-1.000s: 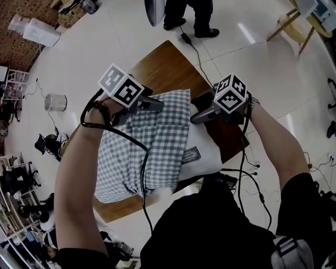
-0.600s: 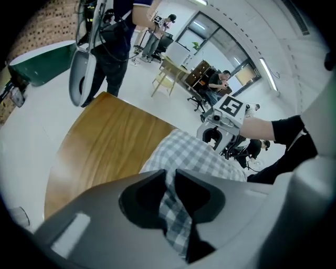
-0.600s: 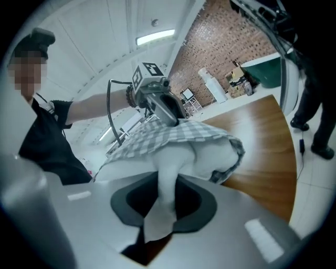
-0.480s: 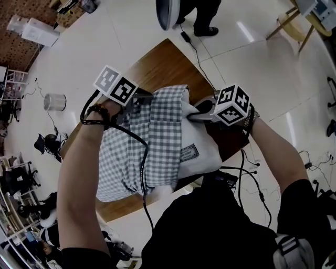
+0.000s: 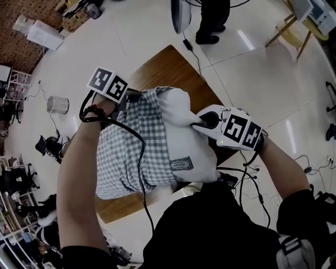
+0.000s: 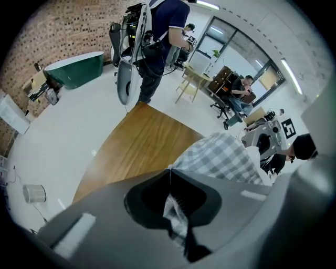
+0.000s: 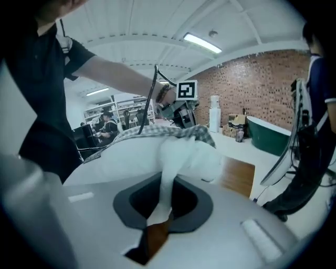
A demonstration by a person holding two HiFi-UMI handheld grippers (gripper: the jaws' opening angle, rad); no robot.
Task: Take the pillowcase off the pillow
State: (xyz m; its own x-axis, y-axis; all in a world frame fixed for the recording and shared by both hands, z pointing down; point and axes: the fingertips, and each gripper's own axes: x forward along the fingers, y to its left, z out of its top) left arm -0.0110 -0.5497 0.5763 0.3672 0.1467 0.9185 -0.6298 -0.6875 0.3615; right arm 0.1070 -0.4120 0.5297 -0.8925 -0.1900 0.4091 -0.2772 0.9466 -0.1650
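Note:
A white pillow (image 5: 191, 149) lies on the wooden table (image 5: 163, 65), half inside a grey-and-white checked pillowcase (image 5: 123, 152). My left gripper (image 5: 137, 97) is shut on the pillowcase's open hem at the far left corner; checked cloth (image 6: 220, 157) is pinched between its jaws (image 6: 170, 207). My right gripper (image 5: 196, 125) has the pillow's bare far corner between its jaws, which are closing and press on it; a twist of white fabric (image 7: 173, 157) runs into them (image 7: 161, 206). The pillow's bare end, with a small label (image 5: 181, 164), is lifted off the table.
A person (image 5: 212, 18) stands beyond the table's far corner beside a white device (image 5: 181, 14), with a cable (image 5: 193, 50) on the floor. A clear bin (image 5: 56, 104) stands at the left, wooden furniture (image 5: 294, 26) at the upper right. Gripper cables (image 5: 140, 173) cross the pillowcase.
Both grippers went from open to shut, the left on the pillowcase hem, the right on the pillow corner. They have drawn apart, and more white pillow now shows outside the case.

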